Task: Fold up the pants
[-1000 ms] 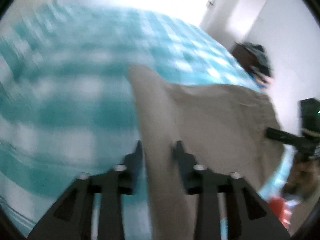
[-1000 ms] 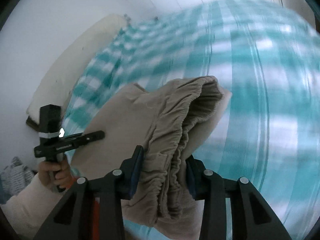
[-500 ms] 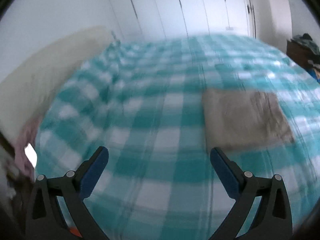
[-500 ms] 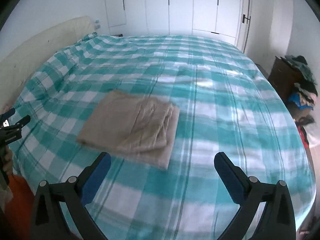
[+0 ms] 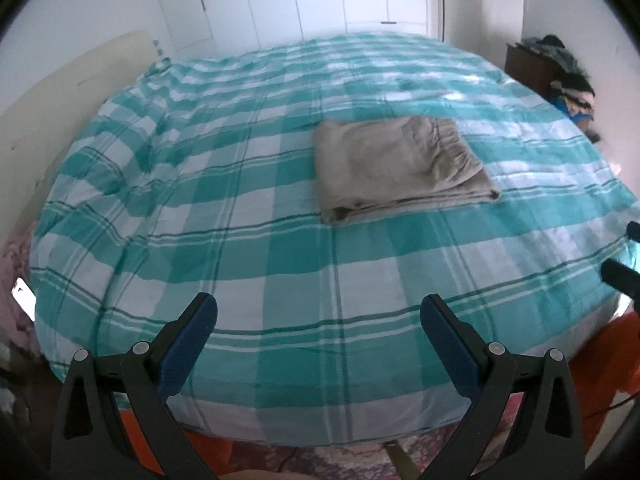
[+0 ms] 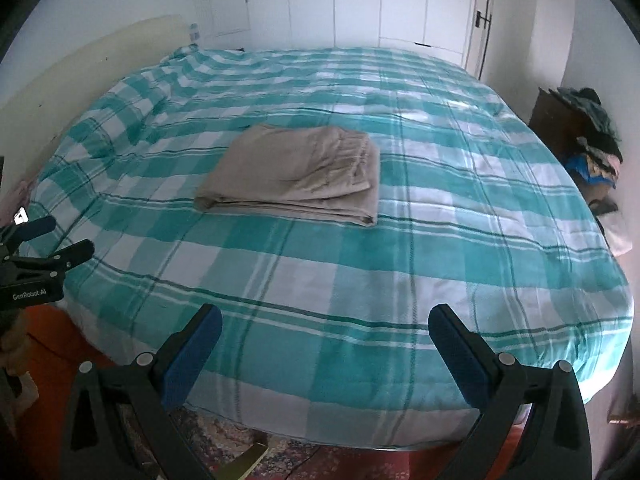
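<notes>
The beige pants [image 5: 396,164] lie folded in a flat rectangle on the teal and white checked bed [image 5: 200,208]; they also show in the right wrist view [image 6: 296,168], with the elastic waistband on the right side. My left gripper [image 5: 318,314] is open and empty, held back over the bed's near edge, well short of the pants. My right gripper [image 6: 325,322] is open and empty, also back at the near edge. The left gripper shows at the left edge of the right wrist view [image 6: 48,240]. The right gripper's tips show at the right edge of the left wrist view [image 5: 624,264].
A cream headboard [image 6: 80,64] stands at the left. White wardrobe doors [image 6: 360,4] line the far wall. A dark cabinet with piled clothes [image 6: 588,132] stands at the right. A patterned rug [image 5: 340,460] and orange floor lie below the bed's near edge.
Both grippers let go of the pants, opened wide and pulled back from the bed. The pants now lie folded flat on the bedspread.
</notes>
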A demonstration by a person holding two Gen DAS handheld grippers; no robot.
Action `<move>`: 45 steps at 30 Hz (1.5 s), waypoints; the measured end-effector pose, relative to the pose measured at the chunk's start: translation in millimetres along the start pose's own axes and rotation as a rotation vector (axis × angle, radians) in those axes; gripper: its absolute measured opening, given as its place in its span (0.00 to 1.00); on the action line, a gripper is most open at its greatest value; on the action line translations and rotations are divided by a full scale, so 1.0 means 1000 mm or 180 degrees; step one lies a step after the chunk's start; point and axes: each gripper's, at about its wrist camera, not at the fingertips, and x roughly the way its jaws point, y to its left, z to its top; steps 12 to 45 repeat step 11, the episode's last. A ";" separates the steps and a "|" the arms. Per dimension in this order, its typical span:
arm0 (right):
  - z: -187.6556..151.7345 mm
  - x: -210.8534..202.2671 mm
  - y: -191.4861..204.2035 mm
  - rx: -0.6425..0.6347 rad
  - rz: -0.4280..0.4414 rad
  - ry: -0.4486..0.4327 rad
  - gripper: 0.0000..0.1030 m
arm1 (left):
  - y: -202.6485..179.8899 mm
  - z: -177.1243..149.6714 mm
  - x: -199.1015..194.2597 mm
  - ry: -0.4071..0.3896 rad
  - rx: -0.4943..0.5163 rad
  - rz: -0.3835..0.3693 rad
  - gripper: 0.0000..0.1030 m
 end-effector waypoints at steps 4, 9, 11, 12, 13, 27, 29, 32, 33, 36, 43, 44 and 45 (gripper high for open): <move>0.005 -0.002 0.008 -0.0034 -0.0013 -0.0033 0.99 | 0.006 -0.002 -0.003 0.0008 -0.0076 -0.0051 0.99; 0.005 -0.005 0.014 -0.0034 0.0025 -0.0074 0.99 | 0.008 -0.009 -0.006 0.0002 -0.0182 -0.0144 0.99; 0.006 -0.008 0.015 -0.0027 0.0031 -0.0094 0.99 | 0.002 -0.010 -0.011 -0.0049 -0.0128 -0.0101 0.99; 0.006 -0.008 0.015 -0.0027 0.0031 -0.0094 0.99 | 0.002 -0.010 -0.011 -0.0049 -0.0128 -0.0101 0.99; 0.006 -0.008 0.015 -0.0027 0.0031 -0.0094 0.99 | 0.002 -0.010 -0.011 -0.0049 -0.0128 -0.0101 0.99; 0.006 -0.008 0.015 -0.0027 0.0031 -0.0094 0.99 | 0.002 -0.010 -0.011 -0.0049 -0.0128 -0.0101 0.99; 0.006 -0.008 0.015 -0.0027 0.0031 -0.0094 0.99 | 0.002 -0.010 -0.011 -0.0049 -0.0128 -0.0101 0.99; 0.006 -0.008 0.015 -0.0027 0.0031 -0.0094 0.99 | 0.002 -0.010 -0.011 -0.0049 -0.0128 -0.0101 0.99; 0.006 -0.008 0.015 -0.0027 0.0031 -0.0094 0.99 | 0.002 -0.010 -0.011 -0.0049 -0.0128 -0.0101 0.99; 0.006 -0.008 0.015 -0.0027 0.0031 -0.0094 0.99 | 0.002 -0.010 -0.011 -0.0049 -0.0128 -0.0101 0.99; 0.006 -0.008 0.015 -0.0027 0.0031 -0.0094 0.99 | 0.002 -0.010 -0.011 -0.0049 -0.0128 -0.0101 0.99; 0.006 -0.008 0.015 -0.0027 0.0031 -0.0094 0.99 | 0.002 -0.010 -0.011 -0.0049 -0.0128 -0.0101 0.99; 0.006 -0.008 0.015 -0.0027 0.0031 -0.0094 0.99 | 0.002 -0.010 -0.011 -0.0049 -0.0128 -0.0101 0.99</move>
